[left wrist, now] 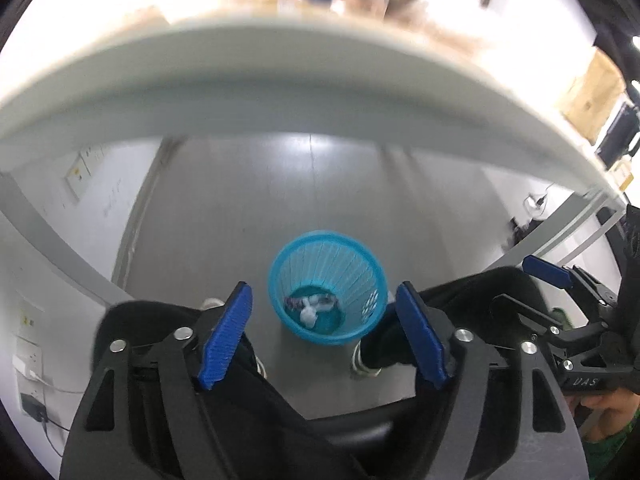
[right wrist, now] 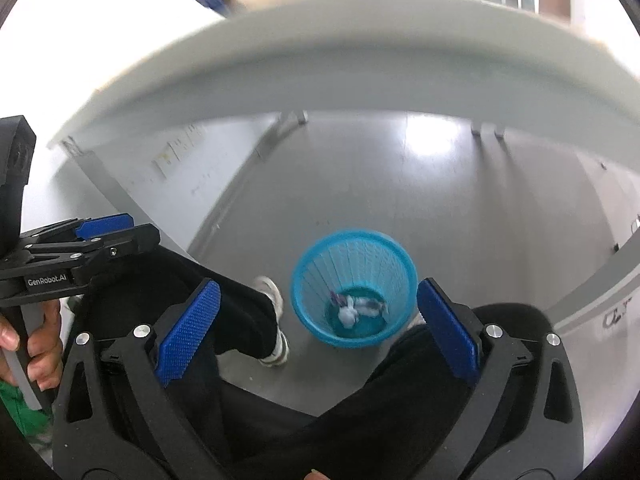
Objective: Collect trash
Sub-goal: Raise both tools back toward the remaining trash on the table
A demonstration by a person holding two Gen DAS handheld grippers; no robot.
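Note:
A blue plastic wastebasket [left wrist: 352, 264] stands on the grey floor between the person's feet; it also shows in the right wrist view [right wrist: 384, 258]. Crumpled white and purple trash [left wrist: 312, 307] lies at its bottom, seen too in the right wrist view [right wrist: 356, 307]. My left gripper [left wrist: 324, 300] is open and empty, held high above the basket. My right gripper [right wrist: 318, 298] is open and empty, also above the basket. Each gripper shows from the side in the other's view, the right one [left wrist: 548, 272] and the left one [right wrist: 106, 226].
A white table edge [left wrist: 280, 92] spans the top of both views [right wrist: 360, 64], with blurred boxes on it. The person's black-trousered legs and white shoes [right wrist: 276, 300] flank the basket. A wall with sockets [left wrist: 28, 360] is on the left; table legs [right wrist: 486, 130] stand further back.

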